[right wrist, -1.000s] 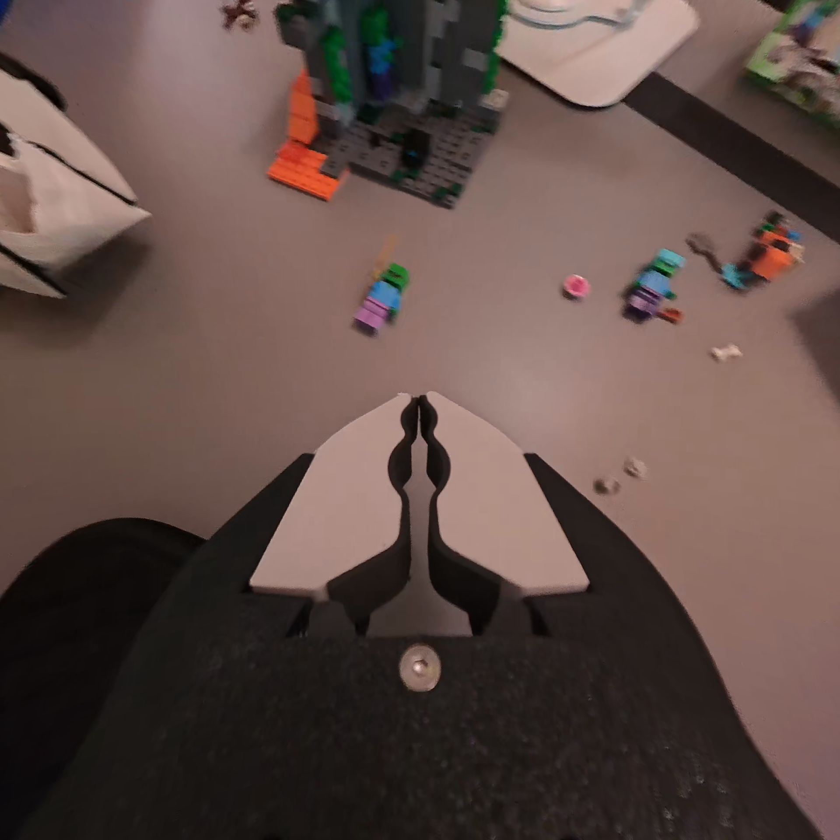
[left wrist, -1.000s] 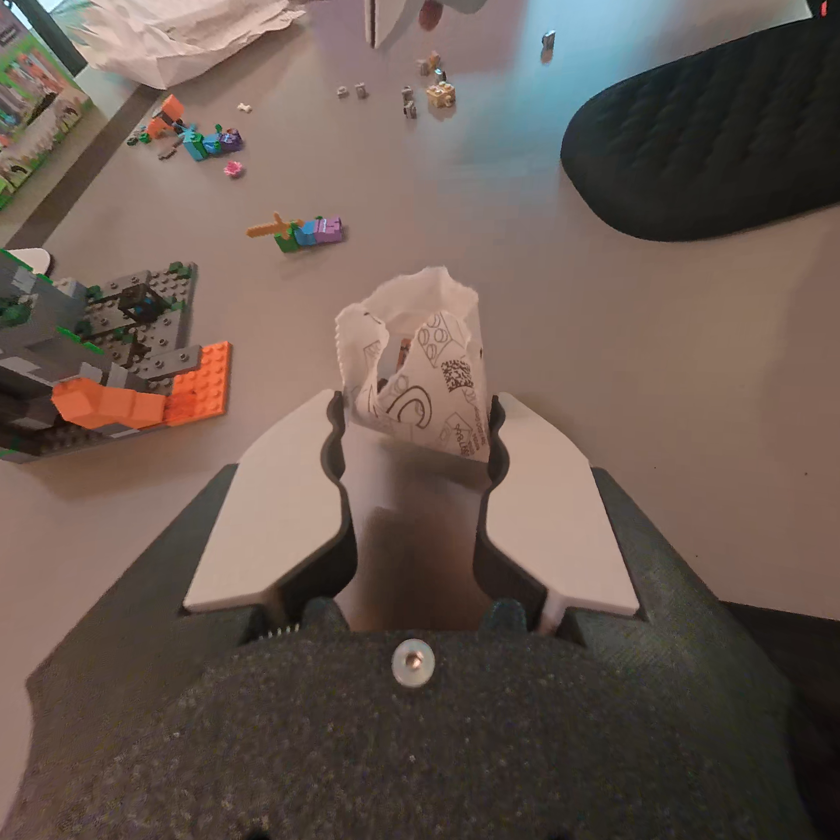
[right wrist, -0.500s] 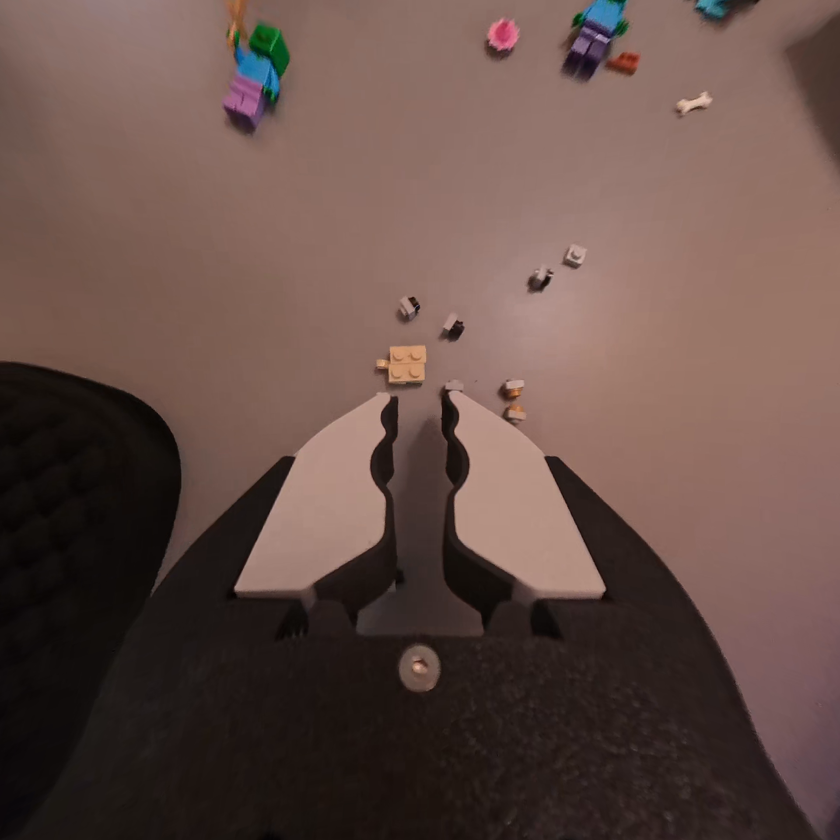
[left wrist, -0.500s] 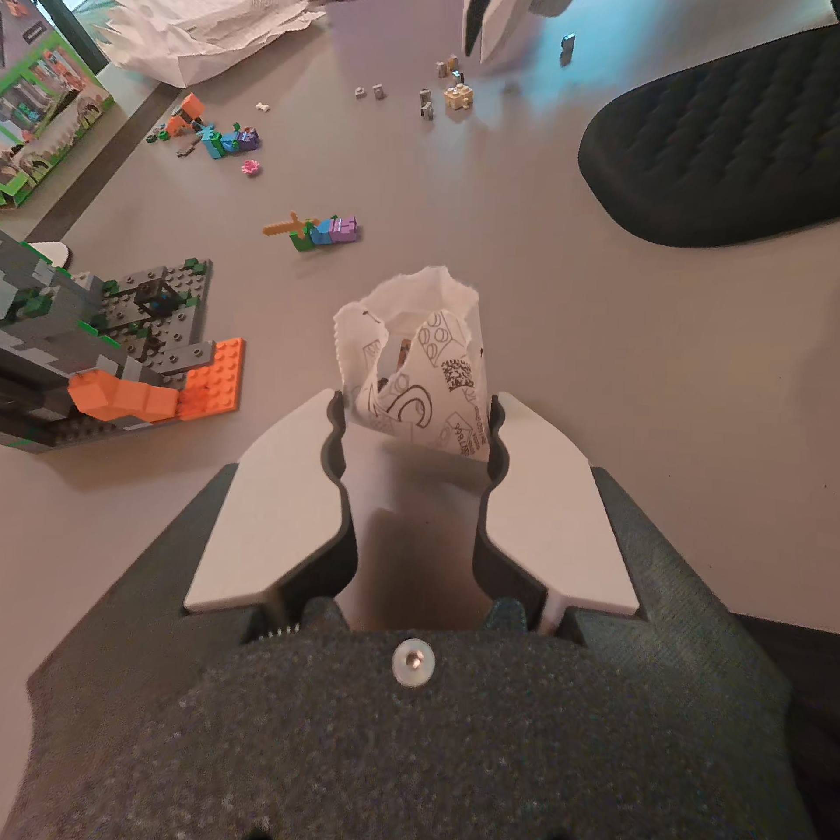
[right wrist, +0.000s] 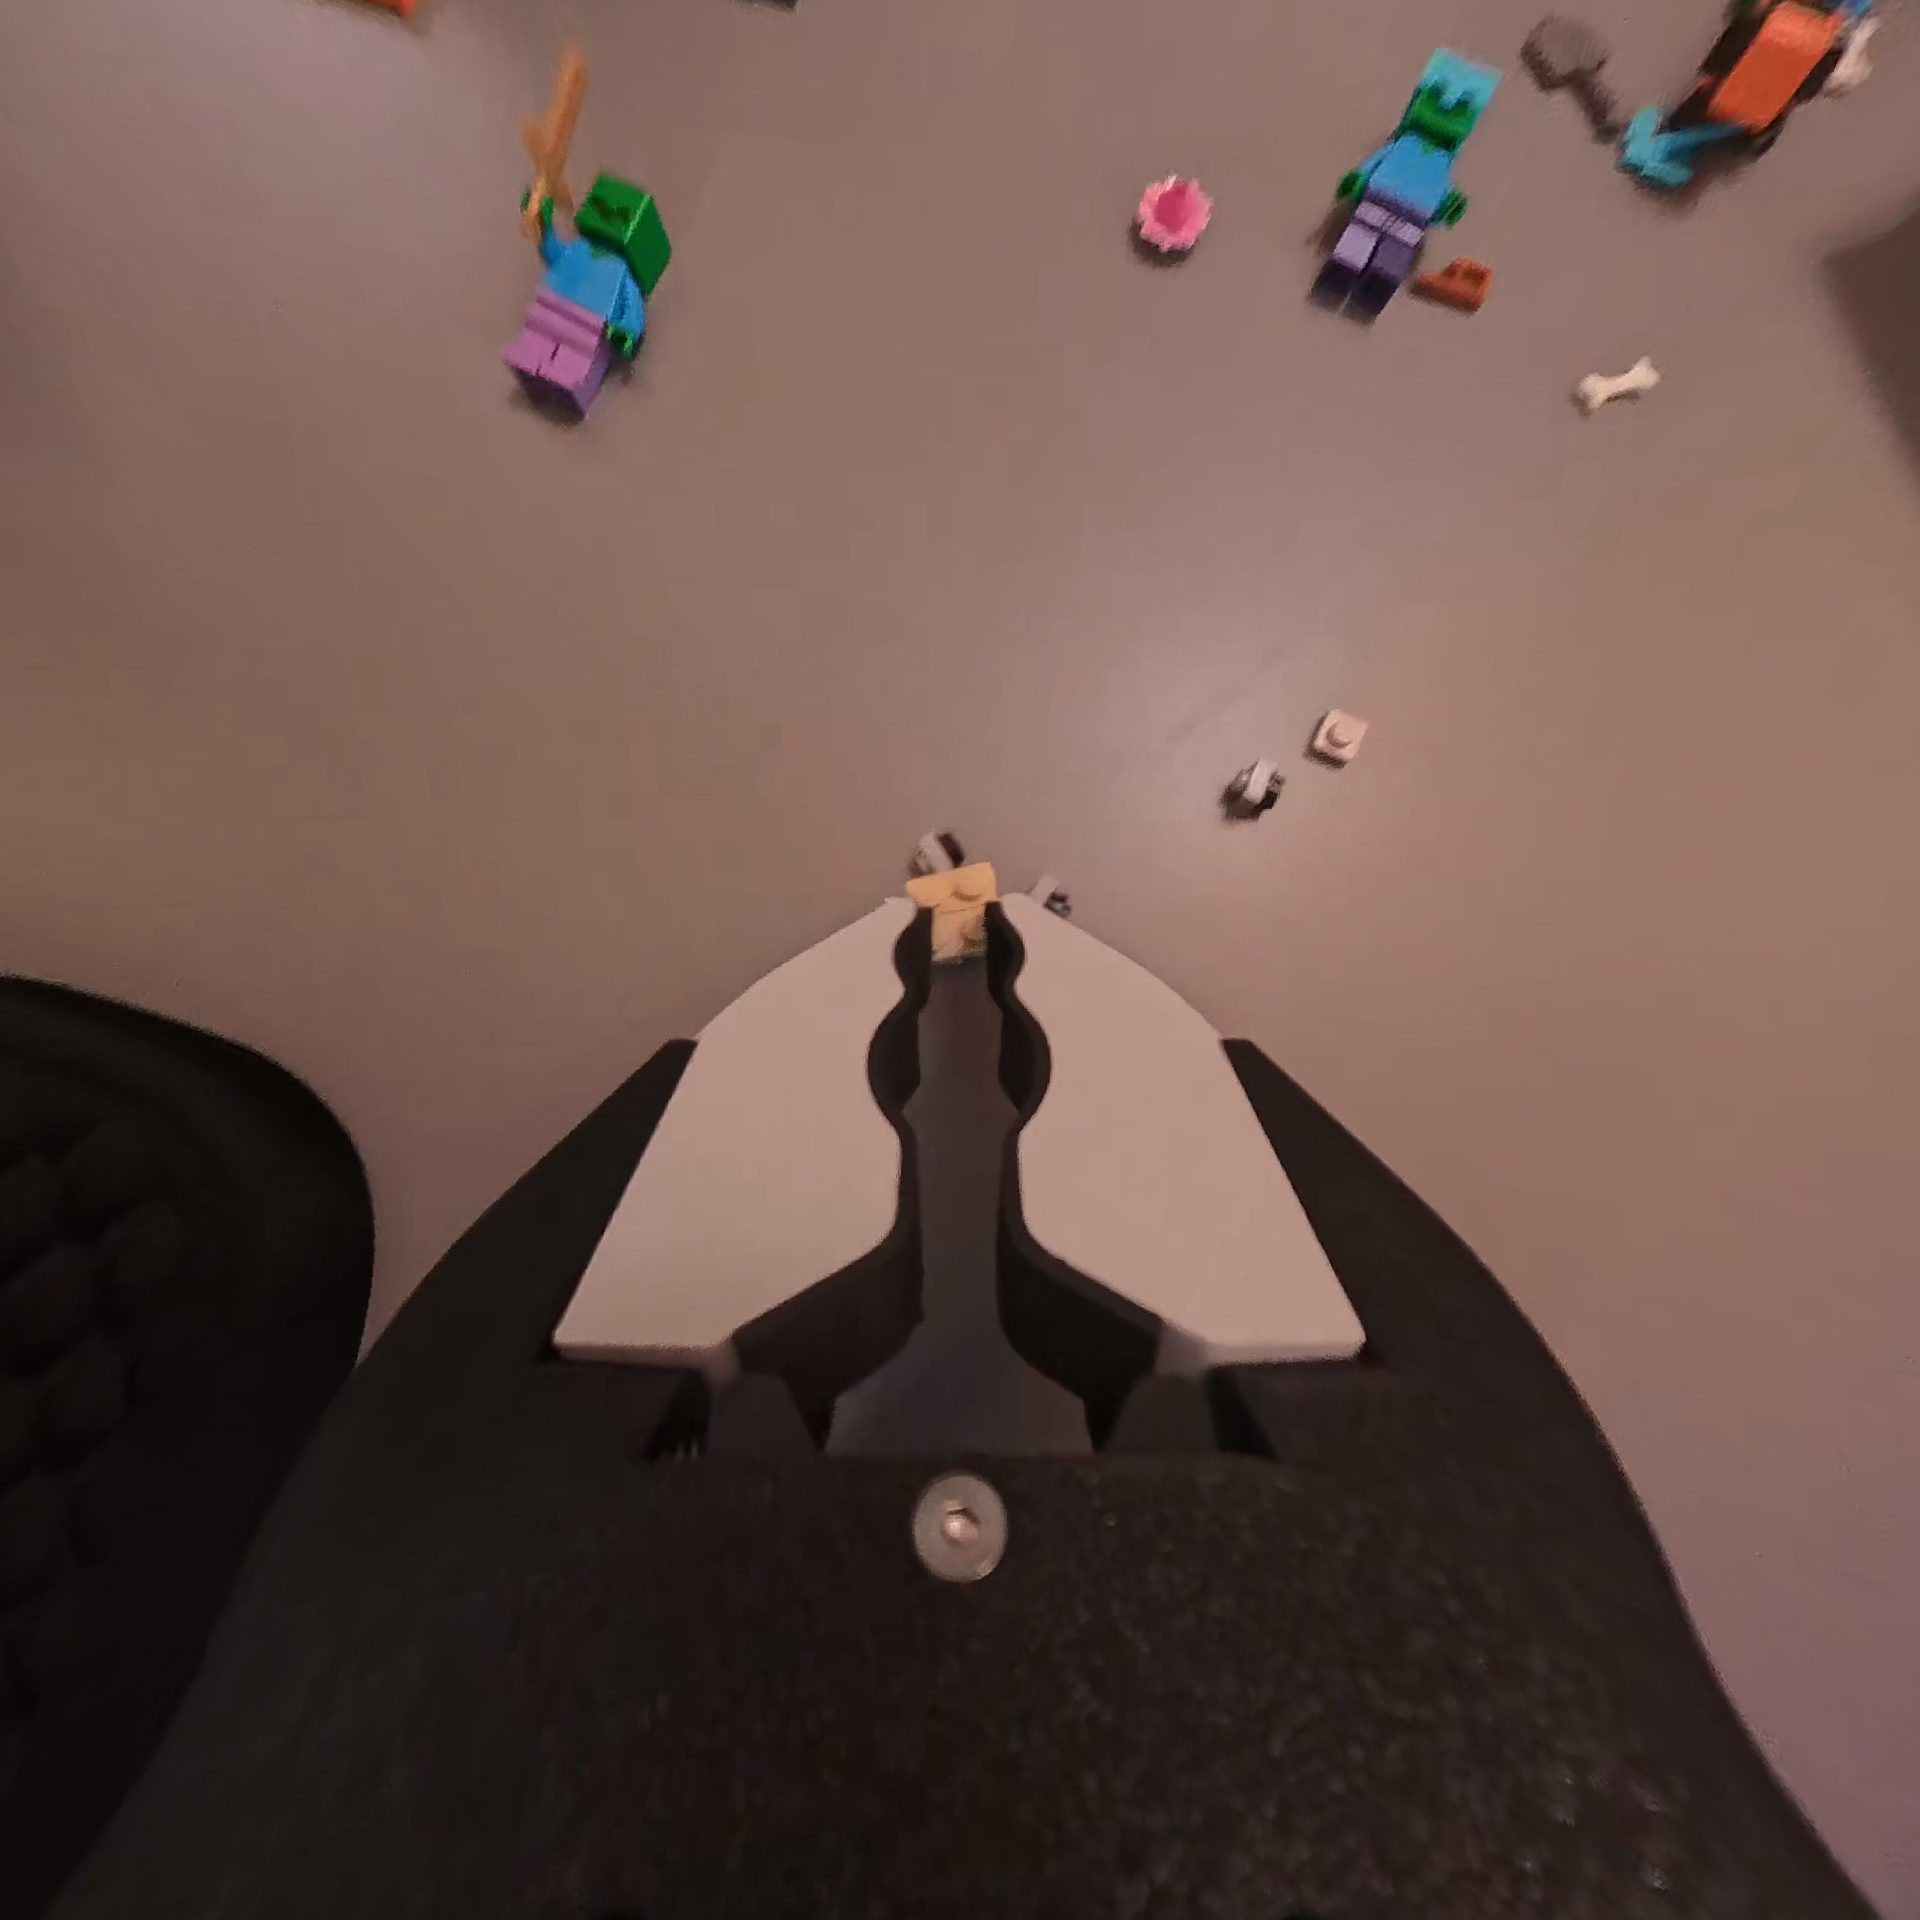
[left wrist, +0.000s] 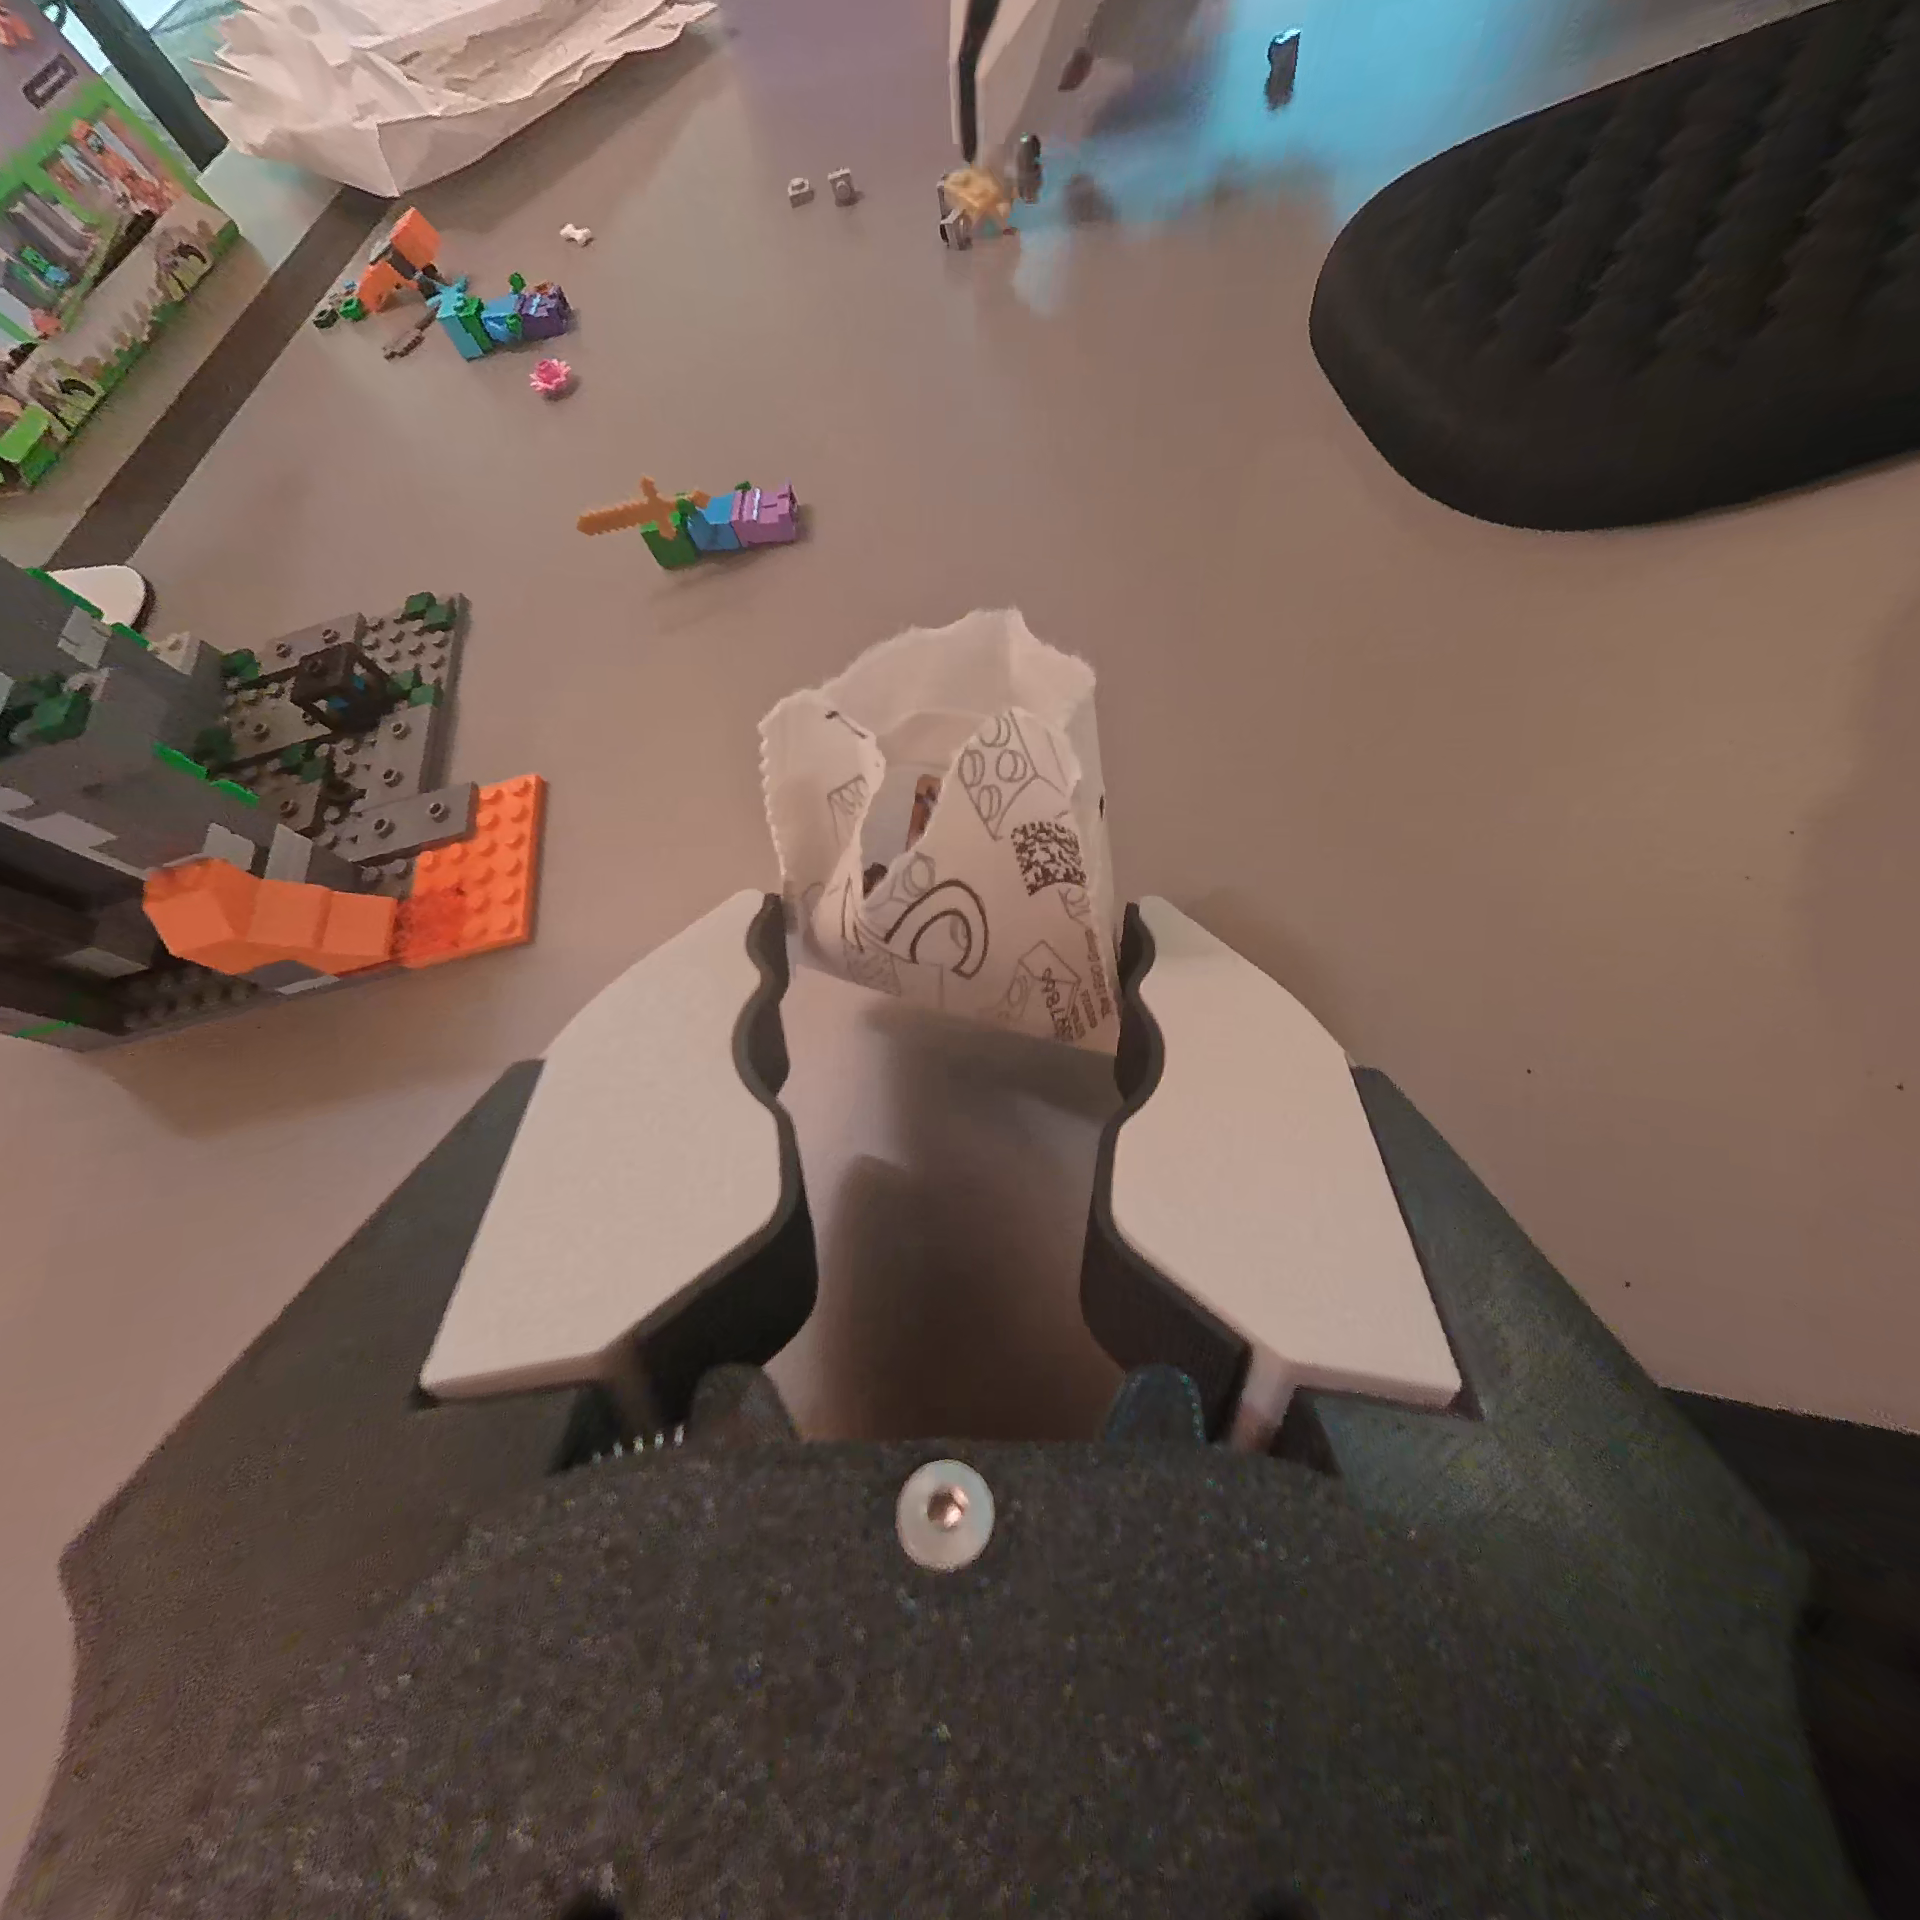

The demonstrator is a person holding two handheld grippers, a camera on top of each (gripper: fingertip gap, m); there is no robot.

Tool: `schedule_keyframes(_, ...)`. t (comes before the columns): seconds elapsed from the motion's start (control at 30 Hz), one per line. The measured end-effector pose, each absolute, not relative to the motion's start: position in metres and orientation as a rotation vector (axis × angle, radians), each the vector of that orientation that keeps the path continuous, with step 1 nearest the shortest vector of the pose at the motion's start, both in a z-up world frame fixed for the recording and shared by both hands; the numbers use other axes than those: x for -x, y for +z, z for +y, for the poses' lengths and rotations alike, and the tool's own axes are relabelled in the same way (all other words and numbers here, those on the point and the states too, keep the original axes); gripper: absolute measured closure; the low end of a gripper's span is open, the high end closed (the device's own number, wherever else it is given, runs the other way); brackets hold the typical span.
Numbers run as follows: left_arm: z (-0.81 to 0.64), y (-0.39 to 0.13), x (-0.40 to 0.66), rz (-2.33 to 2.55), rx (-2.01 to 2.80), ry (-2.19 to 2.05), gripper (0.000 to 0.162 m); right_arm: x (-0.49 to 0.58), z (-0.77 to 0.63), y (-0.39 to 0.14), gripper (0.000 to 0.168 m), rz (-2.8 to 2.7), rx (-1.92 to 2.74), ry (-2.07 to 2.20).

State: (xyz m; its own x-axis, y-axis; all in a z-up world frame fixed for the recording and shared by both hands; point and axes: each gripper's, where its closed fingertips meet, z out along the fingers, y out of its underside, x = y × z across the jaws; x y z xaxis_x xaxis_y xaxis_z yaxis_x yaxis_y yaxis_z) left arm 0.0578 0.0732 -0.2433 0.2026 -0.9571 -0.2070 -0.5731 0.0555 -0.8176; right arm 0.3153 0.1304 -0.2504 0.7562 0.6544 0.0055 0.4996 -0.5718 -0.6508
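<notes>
Dim, warm indoor light is falling on the matte grey tabletop (left wrist: 1351,831) in both views. In the left wrist view a cool blue-white glare is spreading across the far tabletop near the top, and the small loose bricks there are smearing with motion blur. The torn white printed paper bag (left wrist: 956,831) is staying sharp, casting a soft shadow toward the camera. The right wrist view is darker and blurrier overall; the green-headed blocky minifigure with a sword (right wrist: 592,281) and far pieces are streaking. A faint sheen is showing right of centre. Wide-angle distortion is bending edges; the black quilted pad (right wrist: 135,1247) is losing detail in shadow.
</notes>
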Motion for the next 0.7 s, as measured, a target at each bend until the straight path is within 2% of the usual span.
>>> schedule_keyframes(0.03, 0.073, -0.244, -0.058, 1.476, 1.623, -0.564, 0.101, -0.316, 0.134, -0.245, 0.168, -0.841, 2.280, 0.307)
schedule_keyframes(0.1, 0.073, -0.243, -0.058, 1.476, 1.621, -0.563, 0.101, -0.319, 0.139, -0.234, 0.168, -0.787, 2.241, 0.318)
schedule_keyframes(0.4, 0.073, -0.244, -0.058, 1.481, 1.621, -0.556, 0.101, -0.343, 0.139, -0.214, 0.153, -0.602, 2.152, 0.329)
schedule_keyframes(0.57, 0.074, -0.244, -0.058, 1.477, 1.625, -0.557, 0.101, -0.334, 0.131, -0.210, 0.139, -0.579, 2.096, 0.412)
schedule_keyframes(0.7, 0.074, -0.245, -0.058, 1.478, 1.627, -0.555, 0.101, -0.323, 0.129, -0.211, 0.141, -0.615, 2.061, 0.410)
